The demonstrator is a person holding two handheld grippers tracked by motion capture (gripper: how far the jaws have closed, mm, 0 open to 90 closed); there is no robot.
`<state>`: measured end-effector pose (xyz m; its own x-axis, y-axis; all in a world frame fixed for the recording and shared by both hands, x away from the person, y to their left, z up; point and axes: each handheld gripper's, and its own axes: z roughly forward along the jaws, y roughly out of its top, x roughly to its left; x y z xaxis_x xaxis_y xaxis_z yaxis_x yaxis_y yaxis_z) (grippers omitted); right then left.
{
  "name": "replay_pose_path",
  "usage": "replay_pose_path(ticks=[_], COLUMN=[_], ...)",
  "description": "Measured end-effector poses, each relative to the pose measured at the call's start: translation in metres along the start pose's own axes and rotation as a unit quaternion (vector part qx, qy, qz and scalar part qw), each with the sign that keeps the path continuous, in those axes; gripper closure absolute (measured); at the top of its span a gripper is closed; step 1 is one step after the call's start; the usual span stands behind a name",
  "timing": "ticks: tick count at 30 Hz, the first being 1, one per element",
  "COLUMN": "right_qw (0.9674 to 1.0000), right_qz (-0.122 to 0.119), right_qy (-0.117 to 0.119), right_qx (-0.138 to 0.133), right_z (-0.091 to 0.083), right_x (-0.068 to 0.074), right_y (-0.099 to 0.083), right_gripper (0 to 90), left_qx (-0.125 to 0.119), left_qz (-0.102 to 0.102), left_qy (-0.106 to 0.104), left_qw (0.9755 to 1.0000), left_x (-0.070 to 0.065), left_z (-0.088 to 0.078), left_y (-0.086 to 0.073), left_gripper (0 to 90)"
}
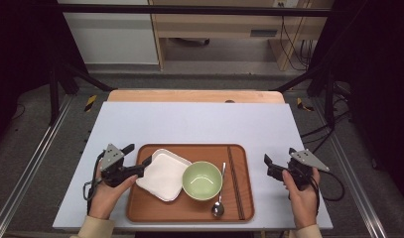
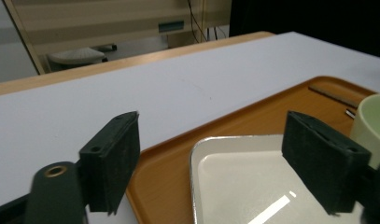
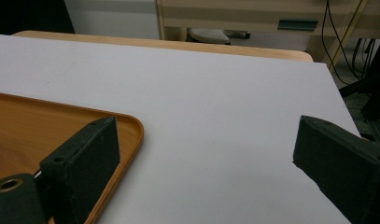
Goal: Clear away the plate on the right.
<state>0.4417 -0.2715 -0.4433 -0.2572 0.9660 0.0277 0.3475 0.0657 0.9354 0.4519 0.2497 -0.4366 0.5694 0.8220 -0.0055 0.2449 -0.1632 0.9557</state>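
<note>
A brown tray (image 1: 189, 210) is laid near the front edge of a white table (image 1: 189, 121). Inside it, a white square plate (image 1: 162, 176) is sat on the left side, with a pale green bowl (image 1: 202, 179) touching or just about touching its right edge. A spoon (image 1: 219, 201) is laid right of the bowl, handle pointed away, and a pair of dark chopsticks (image 1: 235, 181) is lined up along the tray's right side.

The left gripper (image 1: 135, 159) is held at the tray's left rim, jaws spread wide apart. In the left gripper view the plate's near corner (image 2: 234, 179) is seen between and below the two jaws, but nothing is pinched; the pads are kept clear of it. The bowl (image 2: 372, 123) is caught at the right edge behind one jaw.

The right gripper (image 1: 279, 161) is parked over bare table just right of the tray, jaws also spread wide with nothing between them. In its own view the tray corner (image 3: 127, 128) is seen behind one jaw and plain tabletop (image 3: 215, 107) beyond.
</note>
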Motion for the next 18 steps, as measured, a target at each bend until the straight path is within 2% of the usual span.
replay_pose_path(ticks=[5, 11, 15, 18], right_qw=[1.0, 0.9999, 0.9999, 0.9998], right_qz=[-0.007, -0.006, -0.007, -0.006], right_qy=[0.006, 0.005, 0.011, 0.016], right_qx=[0.0, -0.007, -0.006, -0.006], right_z=[0.0, -0.001, 0.001, 0.001], right_x=[0.002, 0.001, 0.002, 0.004], right_y=[0.001, 0.001, 0.001, 0.001], right_gripper=[7.1, 6.8, 6.0, 5.4], left_qx=[-0.026, -0.044, -0.05, -0.059], left_qz=[0.019, 0.024, 0.033, 0.032], left_qy=[-0.003, -0.016, -0.017, -0.017], left_qw=[0.9995, 0.9986, 0.998, 0.9976], left_x=[0.007, 0.018, 0.026, 0.033], left_z=[-0.011, -0.022, -0.031, -0.039], left_y=[0.003, 0.005, 0.008, 0.007], left_gripper=[7.6, 4.7, 3.9, 3.6])
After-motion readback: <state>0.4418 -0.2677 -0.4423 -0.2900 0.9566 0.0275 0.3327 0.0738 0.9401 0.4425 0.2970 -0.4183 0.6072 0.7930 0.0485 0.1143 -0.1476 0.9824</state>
